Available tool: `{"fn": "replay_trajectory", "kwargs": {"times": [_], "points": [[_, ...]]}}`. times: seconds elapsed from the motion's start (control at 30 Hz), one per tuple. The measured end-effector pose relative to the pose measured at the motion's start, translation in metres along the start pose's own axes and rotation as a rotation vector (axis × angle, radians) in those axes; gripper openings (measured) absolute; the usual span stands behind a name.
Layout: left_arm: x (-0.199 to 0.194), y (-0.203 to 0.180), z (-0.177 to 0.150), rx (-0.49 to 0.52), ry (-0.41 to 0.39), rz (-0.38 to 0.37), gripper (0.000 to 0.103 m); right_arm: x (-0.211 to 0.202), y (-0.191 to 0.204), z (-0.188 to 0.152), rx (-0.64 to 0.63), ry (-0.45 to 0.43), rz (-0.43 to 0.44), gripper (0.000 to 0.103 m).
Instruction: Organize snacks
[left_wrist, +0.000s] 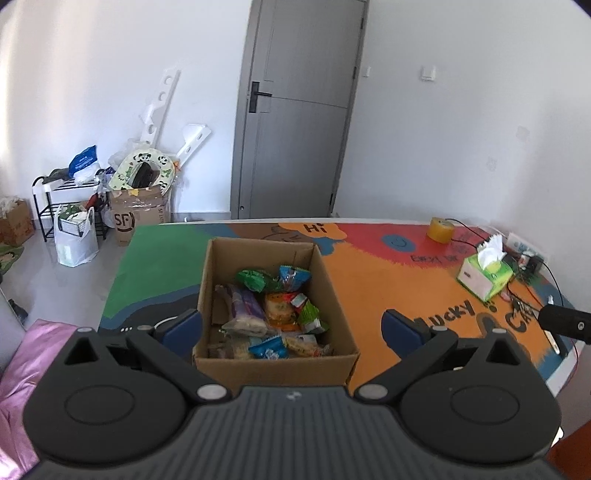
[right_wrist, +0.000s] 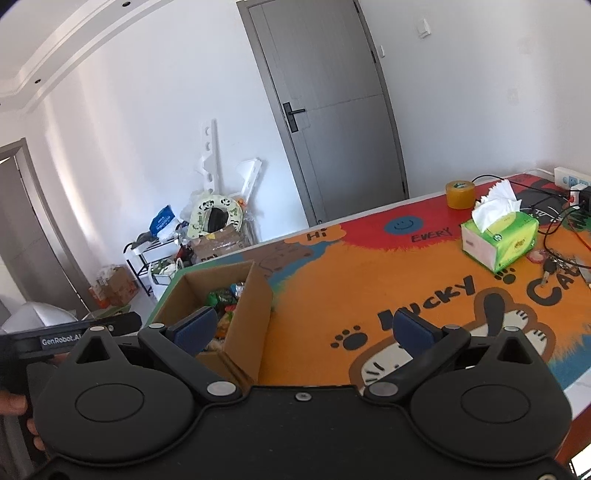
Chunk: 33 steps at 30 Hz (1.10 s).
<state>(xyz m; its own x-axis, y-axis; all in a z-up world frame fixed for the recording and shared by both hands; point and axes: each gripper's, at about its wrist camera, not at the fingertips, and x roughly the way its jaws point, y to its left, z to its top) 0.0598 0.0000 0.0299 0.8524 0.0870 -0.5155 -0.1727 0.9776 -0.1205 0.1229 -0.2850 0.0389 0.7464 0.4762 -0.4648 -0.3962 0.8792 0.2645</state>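
Observation:
An open cardboard box (left_wrist: 273, 369) stands on the colourful table mat (left_wrist: 373, 280) and holds several wrapped snacks (left_wrist: 273, 314) in green, blue, orange and purple packets. My left gripper (left_wrist: 291, 330) hovers over the box's near side, open wide, one blue pad on each side of the box and neither touching it. In the right wrist view the same box (right_wrist: 247, 317) sits at the left with the snacks (right_wrist: 225, 299) partly hidden by its wall. My right gripper (right_wrist: 304, 330) is open and empty beside the box's right corner, above the orange mat (right_wrist: 369, 280).
A green tissue box (right_wrist: 498, 240), a yellow tape roll (right_wrist: 460, 194), keys and cables lie at the table's far right, near a power strip (right_wrist: 570, 179). The table's left edge drops to a floor with bags and cartons (left_wrist: 136, 218). Pink shiny fabric (left_wrist: 22, 362) lies at the near left.

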Motion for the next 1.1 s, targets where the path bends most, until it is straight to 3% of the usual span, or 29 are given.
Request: {"fn": "replay_trajectory", "kwargs": {"times": [0.37,1.1], "points": [[-0.013,0.020,-0.014,0.021,0.024,0.021,0.102,-0.014,0.001,-0.009,-0.027,0.019,-0.008,0.103],[-0.033,0.039,-0.014,0.019,-0.006,0.042,0.102,-0.013,0.022,-0.012,-0.073,0.052,0.008,0.103]]}}
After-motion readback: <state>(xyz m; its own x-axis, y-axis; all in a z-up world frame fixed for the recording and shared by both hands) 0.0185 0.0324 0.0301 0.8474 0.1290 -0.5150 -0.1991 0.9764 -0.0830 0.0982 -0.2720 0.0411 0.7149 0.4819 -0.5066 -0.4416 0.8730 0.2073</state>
